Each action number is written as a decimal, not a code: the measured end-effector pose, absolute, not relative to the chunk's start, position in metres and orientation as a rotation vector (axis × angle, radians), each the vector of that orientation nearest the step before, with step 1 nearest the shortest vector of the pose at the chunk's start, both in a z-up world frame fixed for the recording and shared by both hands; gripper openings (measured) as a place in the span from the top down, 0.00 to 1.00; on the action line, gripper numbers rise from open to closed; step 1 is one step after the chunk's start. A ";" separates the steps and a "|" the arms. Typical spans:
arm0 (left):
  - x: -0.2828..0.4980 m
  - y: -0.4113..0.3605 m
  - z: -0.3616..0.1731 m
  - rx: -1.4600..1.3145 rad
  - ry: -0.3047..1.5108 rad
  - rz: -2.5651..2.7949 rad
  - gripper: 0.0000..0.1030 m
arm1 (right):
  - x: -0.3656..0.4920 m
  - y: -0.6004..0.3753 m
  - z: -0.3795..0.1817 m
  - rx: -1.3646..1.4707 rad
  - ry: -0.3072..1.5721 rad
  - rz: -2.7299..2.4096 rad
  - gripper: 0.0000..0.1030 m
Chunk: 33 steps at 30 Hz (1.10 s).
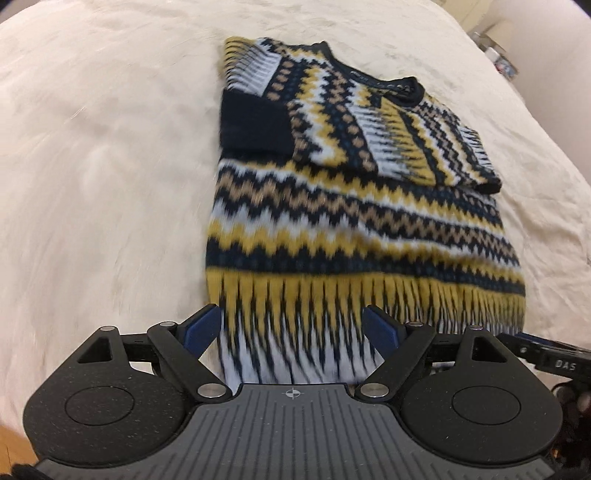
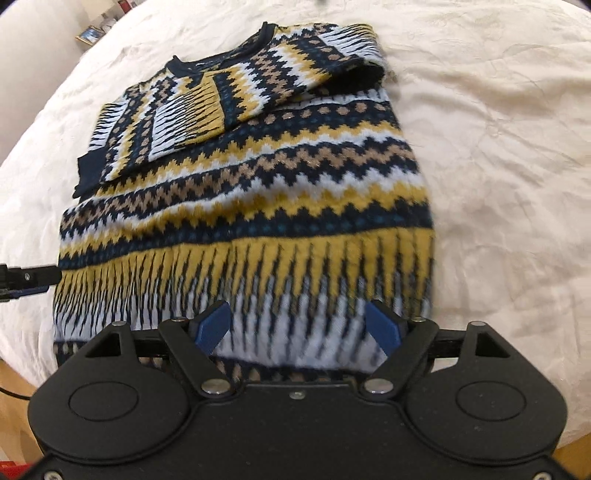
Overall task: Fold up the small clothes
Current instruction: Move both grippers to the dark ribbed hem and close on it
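**Sweater flat on the bed, both tools spread at its hem**

The sweater (image 1: 354, 206) lies flat on the cream bed (image 1: 103, 166), collar far, hem near. It is a zigzag knit in navy, mustard, tan and white. Both sleeves are folded in across the chest, the navy cuff showing at the left. The left tool (image 1: 293, 328) is spread wide over the near-left hem, pinching nothing. The right tool (image 2: 297, 321) is likewise spread over the near-right hem. A framed picture (image 2: 89, 34) stands far left.
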<state>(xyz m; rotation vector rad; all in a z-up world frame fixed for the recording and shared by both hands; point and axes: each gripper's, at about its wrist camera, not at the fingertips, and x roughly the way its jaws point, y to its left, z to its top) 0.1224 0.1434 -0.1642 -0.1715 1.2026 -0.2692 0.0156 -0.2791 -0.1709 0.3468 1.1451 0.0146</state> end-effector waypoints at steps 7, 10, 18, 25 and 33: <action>0.078 0.138 -0.168 -0.170 1.202 -0.220 0.19 | -0.030 -0.307 -0.176 0.396 1.131 0.005 0.19; 0.063 0.136 -0.170 -0.177 1.201 -0.203 0.19 | -0.043 -0.316 -0.179 0.412 1.134 0.014 0.19; 0.041 0.137 -0.171 -0.196 1.195 -0.183 0.19 | -0.057 -0.331 -0.183 0.465 1.134 0.039 0.19; 0.043 0.137 -0.176 -0.185 1.199 -0.181 0.19 | -0.055 -0.325 -0.189 0.473 1.145 0.085 0.19; 0.062 0.136 -0.195 -0.192 1.232 -0.182 0.19 | -0.049 -0.316 -0.200 0.500 1.170 0.109 0.18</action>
